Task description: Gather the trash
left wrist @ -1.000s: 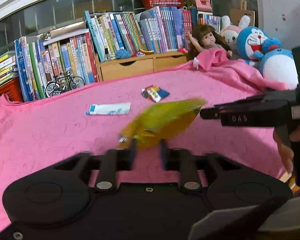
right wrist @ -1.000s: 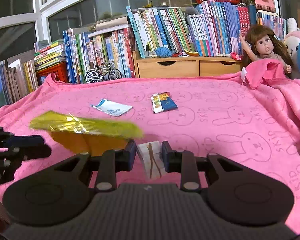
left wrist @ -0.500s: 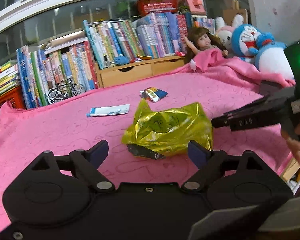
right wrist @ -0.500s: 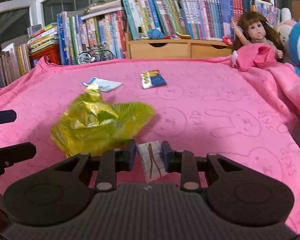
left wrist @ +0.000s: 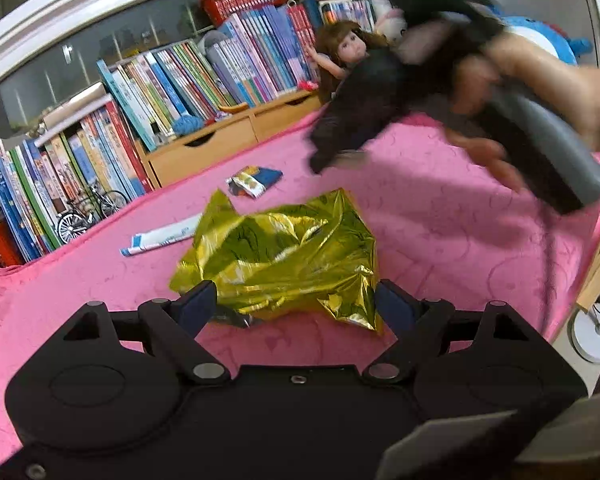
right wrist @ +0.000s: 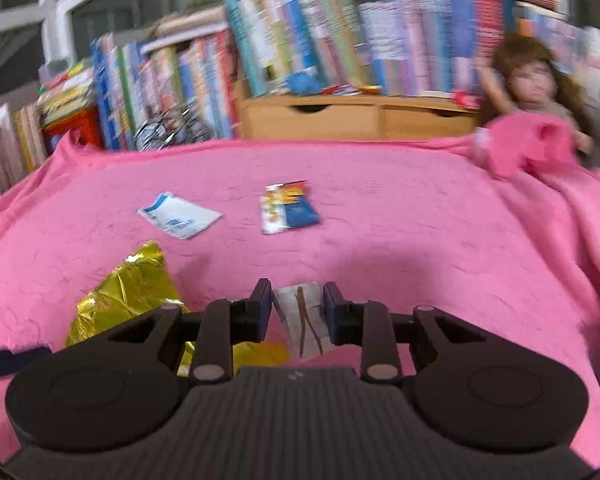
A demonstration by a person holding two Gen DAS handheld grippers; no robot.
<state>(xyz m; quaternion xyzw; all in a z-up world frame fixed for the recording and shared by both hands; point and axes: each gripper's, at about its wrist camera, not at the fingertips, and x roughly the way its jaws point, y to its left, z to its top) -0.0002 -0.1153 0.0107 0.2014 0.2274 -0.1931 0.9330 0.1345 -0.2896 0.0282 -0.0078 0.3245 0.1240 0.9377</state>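
Left wrist view shows a crumpled gold foil bag (left wrist: 284, 256) lying on the pink blanket (left wrist: 440, 232), between the spread, released jaws of the left gripper (left wrist: 296, 308); whether its edges touch them is unclear. Its inside is hidden by folds. The right gripper (right wrist: 296, 310) is clenched on a small white wrapper (right wrist: 304, 324) just right of the bag. Farther off lie a blue-and-white packet (right wrist: 178, 220) and a colourful packet (right wrist: 288, 210). The person's right hand (left wrist: 540, 92) is blurred.
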